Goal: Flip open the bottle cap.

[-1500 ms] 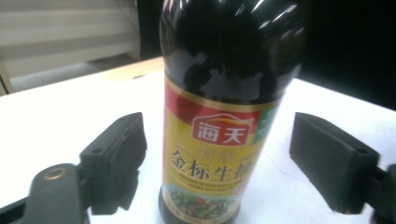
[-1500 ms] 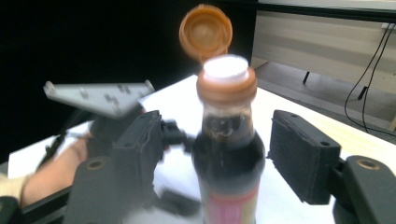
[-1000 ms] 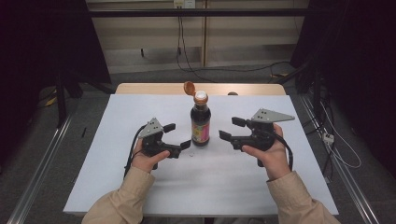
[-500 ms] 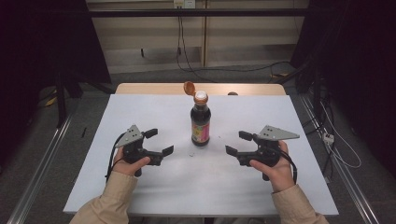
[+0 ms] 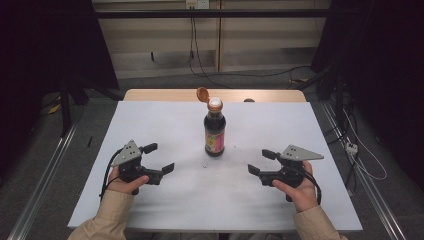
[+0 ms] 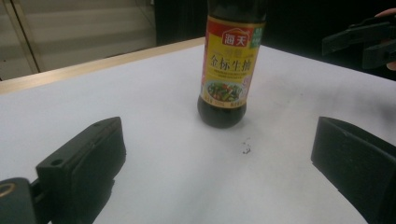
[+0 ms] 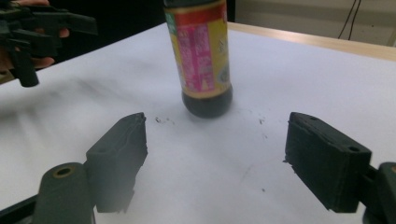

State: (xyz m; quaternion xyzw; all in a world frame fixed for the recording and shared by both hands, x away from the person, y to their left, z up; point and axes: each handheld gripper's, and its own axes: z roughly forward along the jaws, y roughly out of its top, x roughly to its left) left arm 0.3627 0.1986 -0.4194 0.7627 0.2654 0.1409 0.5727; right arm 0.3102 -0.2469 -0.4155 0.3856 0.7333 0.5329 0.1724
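White table [image 5: 150,200], wooden strip along far edge. Dark sauce bottle [image 5: 214,134] stood upright mid-table, orange flip cap [image 5: 202,93] open. Few dark specks [image 6: 246,148] lay just beside its base.

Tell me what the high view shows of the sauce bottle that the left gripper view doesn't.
The high view takes in the sauce bottle's top: its orange cap flipped open beside the white spout, with the left gripper and the right gripper apart from it on either side. The left gripper view brings the yellow label with red Chinese characters close, and dark specks near the base. Both show the bottle upright on the white table, ungripped.
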